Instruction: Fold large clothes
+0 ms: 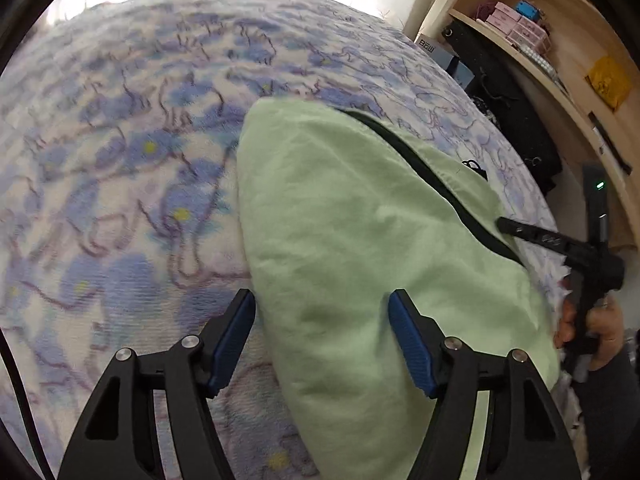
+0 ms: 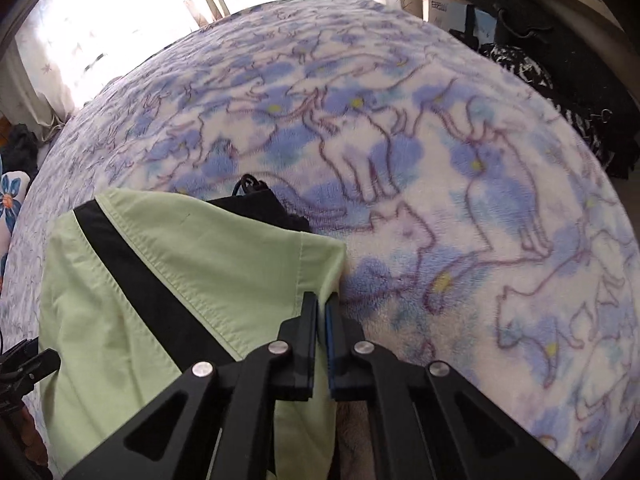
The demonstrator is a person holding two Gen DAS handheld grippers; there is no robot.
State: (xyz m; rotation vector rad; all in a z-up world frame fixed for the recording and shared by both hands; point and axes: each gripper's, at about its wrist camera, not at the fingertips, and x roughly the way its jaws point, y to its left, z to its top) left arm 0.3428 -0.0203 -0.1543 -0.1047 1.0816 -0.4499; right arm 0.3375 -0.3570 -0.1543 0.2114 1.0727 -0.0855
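A light green garment [image 1: 352, 220] with a black stripe [image 1: 432, 176] lies folded on the bed's blue cat-print blanket [image 1: 132, 152]. My left gripper [image 1: 322, 314] is open over the garment's near left edge, one blue pad [image 1: 234, 336] over the blanket, the other over green cloth. In the right wrist view my right gripper [image 2: 322, 306] is shut on the right hem of the green garment [image 2: 180, 264], near its corner. A black part with a cord [image 2: 260, 200] sticks out at the far edge. The right gripper [image 1: 516, 230] also shows in the left view, with a hand [image 1: 596, 332] holding it.
A wooden shelf [image 1: 568, 92] with pink boxes [image 1: 516, 26] and black bags [image 1: 504, 96] stands right of the bed. A bright window with curtains [image 2: 120, 24] is behind the far edge. The blanket [image 2: 460, 184] spreads wide to the right of the garment.
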